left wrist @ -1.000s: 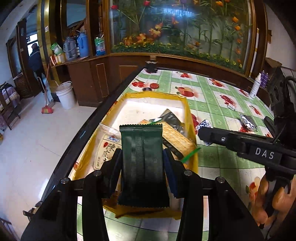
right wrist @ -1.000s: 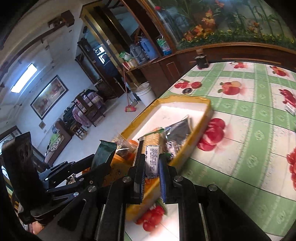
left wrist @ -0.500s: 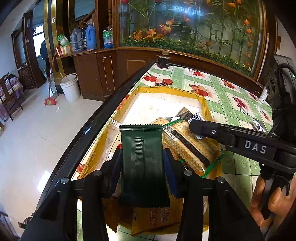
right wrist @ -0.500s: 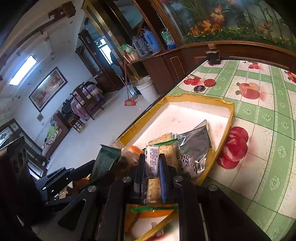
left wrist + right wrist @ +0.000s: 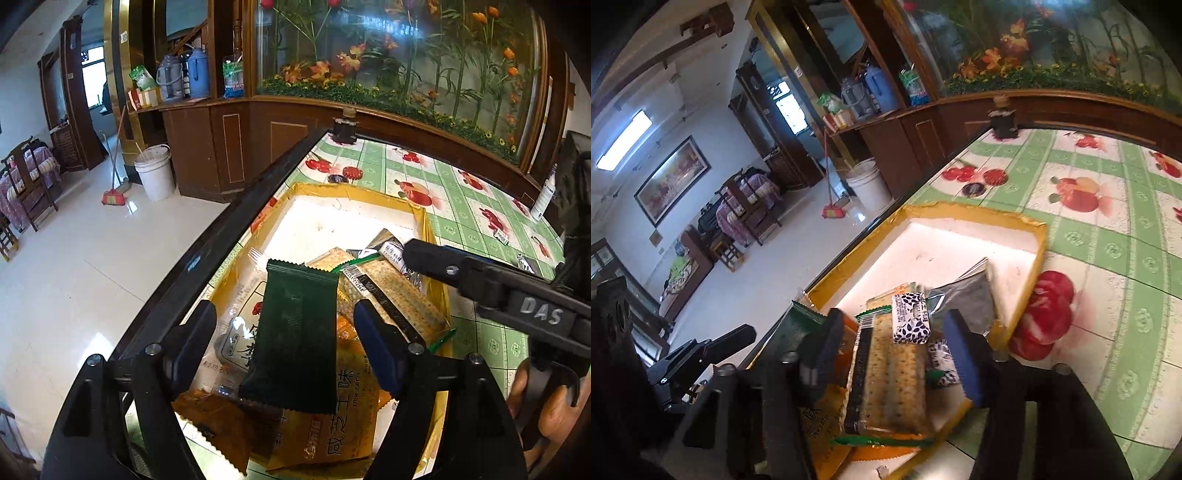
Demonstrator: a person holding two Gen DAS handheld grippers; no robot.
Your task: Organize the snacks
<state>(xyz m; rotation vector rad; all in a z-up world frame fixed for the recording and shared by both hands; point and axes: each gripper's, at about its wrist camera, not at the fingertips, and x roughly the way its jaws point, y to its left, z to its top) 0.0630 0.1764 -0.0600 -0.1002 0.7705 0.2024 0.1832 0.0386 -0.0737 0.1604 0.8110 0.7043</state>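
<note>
A yellow-rimmed tray (image 5: 354,190) with a white floor holds a pile of snack packets. My left gripper (image 5: 282,317) hovers over the tray's near end and its jaws are opening. A dark green packet (image 5: 295,332) sits loose between them, tilted on the pile, with a gap on each side. My right gripper (image 5: 892,336) is also opening. A small white packet with black leaves (image 5: 910,317) lies free between its fingers, on top of a long cracker pack (image 5: 890,384). The right gripper's finger (image 5: 424,254) reaches in from the right in the left wrist view.
An orange packet (image 5: 340,417) and a grey foil packet (image 5: 975,299) lie in the tray (image 5: 975,214). The table's black edge (image 5: 221,240) runs along the tray's left. On the green fruit cloth (image 5: 1108,240) are small wrappers (image 5: 500,236), a dark jar (image 5: 345,129) and a white bottle (image 5: 543,199).
Both grippers have opened. The left one let go of the dark green packet, which now leans on the pile. The right one released the small leaf-patterned packet onto the cracker pack.
</note>
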